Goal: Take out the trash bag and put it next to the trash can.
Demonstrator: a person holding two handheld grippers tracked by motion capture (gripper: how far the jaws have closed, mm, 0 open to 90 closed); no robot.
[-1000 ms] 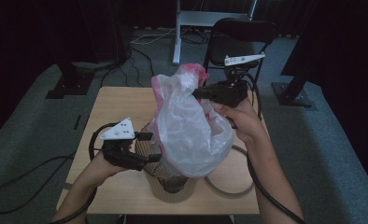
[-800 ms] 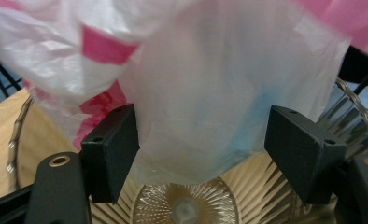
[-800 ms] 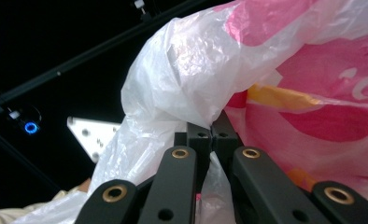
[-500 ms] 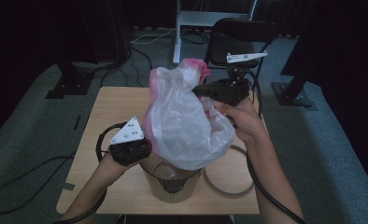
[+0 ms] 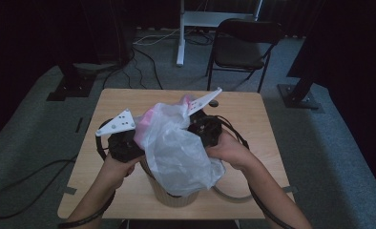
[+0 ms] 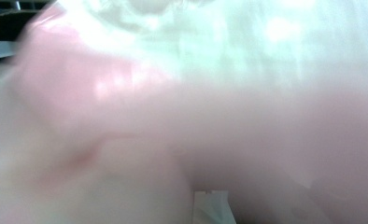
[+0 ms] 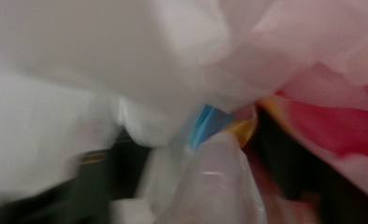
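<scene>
Both grippers, left gripper (image 5: 129,138) and right gripper (image 5: 203,130), press into the clear-and-pink plastic bag (image 5: 179,148) bunched over the small bin (image 5: 176,195) on the worktop (image 5: 262,129), apparently gathering its mouth, though the film hides whether the jaws are closed.

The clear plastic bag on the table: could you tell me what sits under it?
Under the clear plastic bag stands a round tan bin; its lower wall shows on the table. The bag covers its rim and inside, so any contents are hidden.
</scene>
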